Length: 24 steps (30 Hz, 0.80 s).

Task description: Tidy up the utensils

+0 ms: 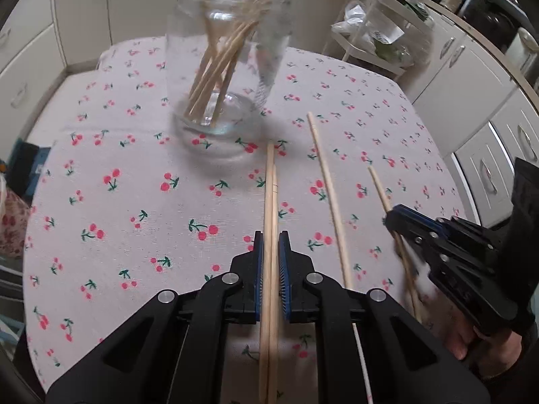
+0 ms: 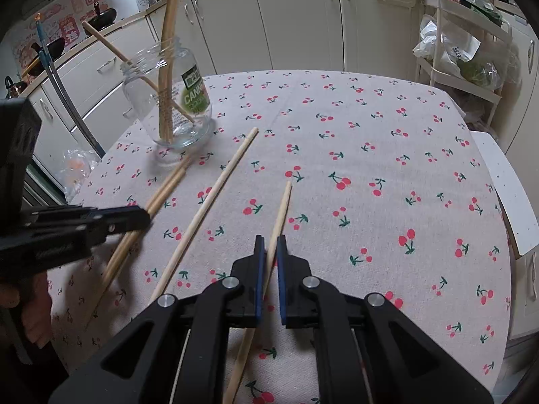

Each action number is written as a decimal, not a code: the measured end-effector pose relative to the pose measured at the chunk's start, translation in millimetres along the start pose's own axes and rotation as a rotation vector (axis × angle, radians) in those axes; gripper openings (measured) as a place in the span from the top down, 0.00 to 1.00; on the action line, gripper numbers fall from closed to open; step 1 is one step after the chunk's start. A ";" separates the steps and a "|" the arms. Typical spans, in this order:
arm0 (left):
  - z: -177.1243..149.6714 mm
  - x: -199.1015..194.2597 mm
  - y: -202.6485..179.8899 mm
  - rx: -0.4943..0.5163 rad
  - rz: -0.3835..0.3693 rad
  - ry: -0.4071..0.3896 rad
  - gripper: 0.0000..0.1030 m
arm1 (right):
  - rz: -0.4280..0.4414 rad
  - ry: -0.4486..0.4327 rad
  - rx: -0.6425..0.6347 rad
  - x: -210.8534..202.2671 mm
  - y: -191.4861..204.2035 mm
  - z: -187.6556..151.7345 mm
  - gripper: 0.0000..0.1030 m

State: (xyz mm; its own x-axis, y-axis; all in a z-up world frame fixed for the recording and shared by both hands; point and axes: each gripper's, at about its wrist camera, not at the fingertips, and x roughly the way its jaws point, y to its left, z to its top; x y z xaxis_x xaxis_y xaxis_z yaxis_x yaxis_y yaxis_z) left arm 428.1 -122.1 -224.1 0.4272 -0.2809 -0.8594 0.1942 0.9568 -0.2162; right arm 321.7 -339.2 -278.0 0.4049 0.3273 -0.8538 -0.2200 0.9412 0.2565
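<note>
Left gripper [image 1: 270,235] is pinched onto a pair of thin pale wooden chopsticks [image 1: 271,202] lying side by side on the cherry-print cloth table [image 1: 134,202]; the sticks run straight out ahead of the jaws toward the clear glass jar [image 1: 219,84], which stands just beyond their tips and holds a bundle of similar sticks.

Right gripper [image 2: 269,242] is pressed together on a single pale wooden chopstick [image 2: 281,208], gripped around mid-length, tip pointing ahead and slightly right of the jaws. One loose long wooden chopstick [image 2: 209,202] lies between the two grippers, unheld, left of the right claw.

Handling, as a judgement: the sticks look light, stiff and smooth, so they may roll or pivot in the pads. A mid-length grip keeps them balanced; the pair could scissor apart if squeezed unevenly. The jar is glass, top-heavy with leaning sticks, and probably easy to tip when loading, so tips should go in gently from above.
</note>
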 end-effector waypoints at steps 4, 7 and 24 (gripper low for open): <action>11.3 -5.5 1.4 -0.012 0.030 -0.047 0.88 | 0.011 -0.003 0.023 -0.5 -2.4 0.6 0.92; 18.1 -2.2 3.5 -0.001 0.047 -0.040 0.85 | 0.015 -0.004 0.031 -0.4 -3.6 0.5 0.92; 34.3 21.6 -9.5 0.117 0.161 -0.005 0.82 | -0.006 -0.015 0.032 3.1 -1.5 6.1 0.83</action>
State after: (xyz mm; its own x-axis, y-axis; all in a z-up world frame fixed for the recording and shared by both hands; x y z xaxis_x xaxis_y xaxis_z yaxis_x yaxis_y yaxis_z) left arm 465.7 -139.8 -224.7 0.4652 -0.1254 -0.8763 0.2241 0.9744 -0.0204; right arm 328.7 -339.1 -278.3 0.4196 0.3223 -0.8486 -0.1886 0.9454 0.2659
